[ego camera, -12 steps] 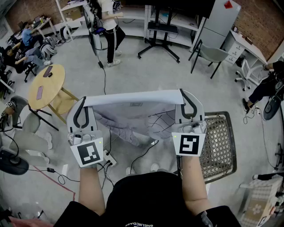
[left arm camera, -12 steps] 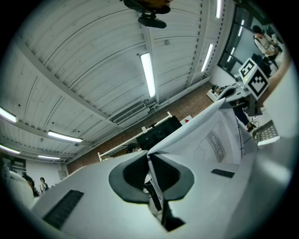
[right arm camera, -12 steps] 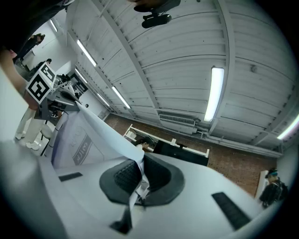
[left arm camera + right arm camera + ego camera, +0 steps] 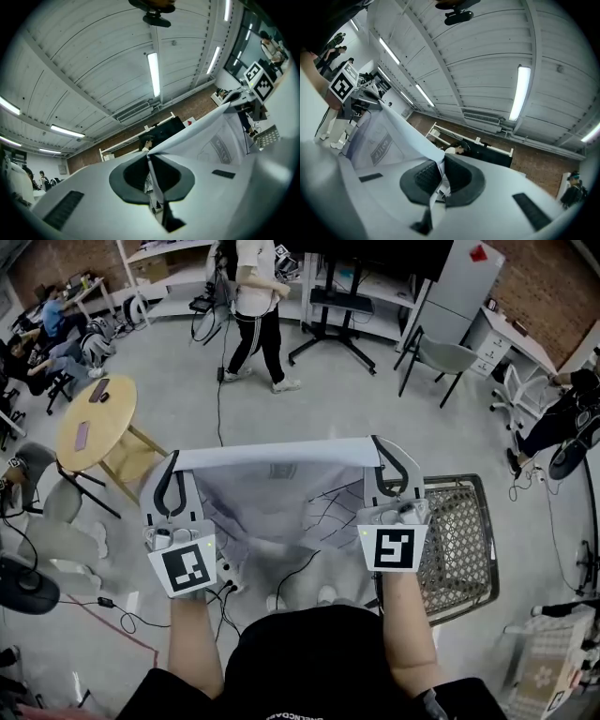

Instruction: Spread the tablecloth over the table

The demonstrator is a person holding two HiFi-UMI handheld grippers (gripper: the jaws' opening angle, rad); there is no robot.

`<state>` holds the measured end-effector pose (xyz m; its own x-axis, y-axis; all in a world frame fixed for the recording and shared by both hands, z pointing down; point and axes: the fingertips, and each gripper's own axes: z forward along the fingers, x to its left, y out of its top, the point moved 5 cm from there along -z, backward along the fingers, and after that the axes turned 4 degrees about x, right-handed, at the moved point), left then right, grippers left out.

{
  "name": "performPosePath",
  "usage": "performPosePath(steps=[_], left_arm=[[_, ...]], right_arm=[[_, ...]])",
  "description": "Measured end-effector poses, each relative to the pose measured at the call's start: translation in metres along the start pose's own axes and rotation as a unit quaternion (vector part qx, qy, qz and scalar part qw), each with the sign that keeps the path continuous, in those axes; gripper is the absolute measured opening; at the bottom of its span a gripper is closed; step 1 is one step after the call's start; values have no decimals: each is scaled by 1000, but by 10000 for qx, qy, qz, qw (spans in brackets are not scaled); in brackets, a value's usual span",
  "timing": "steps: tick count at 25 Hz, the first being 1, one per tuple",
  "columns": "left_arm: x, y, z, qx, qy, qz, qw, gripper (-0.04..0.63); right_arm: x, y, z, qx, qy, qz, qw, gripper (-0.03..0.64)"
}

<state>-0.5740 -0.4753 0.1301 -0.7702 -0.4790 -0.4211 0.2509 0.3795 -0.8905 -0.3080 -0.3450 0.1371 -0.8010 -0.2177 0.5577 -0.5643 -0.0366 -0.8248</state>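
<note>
A pale grey tablecloth (image 4: 281, 498) with a printed pattern hangs in the air in front of me, its top edge pulled taut between both grippers. My left gripper (image 4: 174, 459) is shut on the cloth's left corner, and in the left gripper view the fabric (image 4: 206, 136) is pinched between the jaws of that gripper (image 4: 151, 161). My right gripper (image 4: 379, 446) is shut on the right corner, with the cloth (image 4: 389, 129) running out of the closed jaws of the right gripper (image 4: 439, 177). A round wooden table (image 4: 98, 423) stands on the floor to the far left.
A wicker chair (image 4: 459, 545) stands close at my right. A power strip (image 4: 231, 576) and cables lie on the floor below the cloth. A person (image 4: 258, 306) walks at the back, near a grey chair (image 4: 448, 354) and desks.
Both grippers keep their hold and have barely moved. The cloth hangs a little flatter. The person at the back has walked to the right.
</note>
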Motion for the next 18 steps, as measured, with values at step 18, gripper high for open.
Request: performPosePath(steps=[18], left_arm=[[6, -6, 16, 394, -451, 201, 9980, 14]], right_arm=[[-11, -13, 92, -21, 628, -255, 9977, 9]])
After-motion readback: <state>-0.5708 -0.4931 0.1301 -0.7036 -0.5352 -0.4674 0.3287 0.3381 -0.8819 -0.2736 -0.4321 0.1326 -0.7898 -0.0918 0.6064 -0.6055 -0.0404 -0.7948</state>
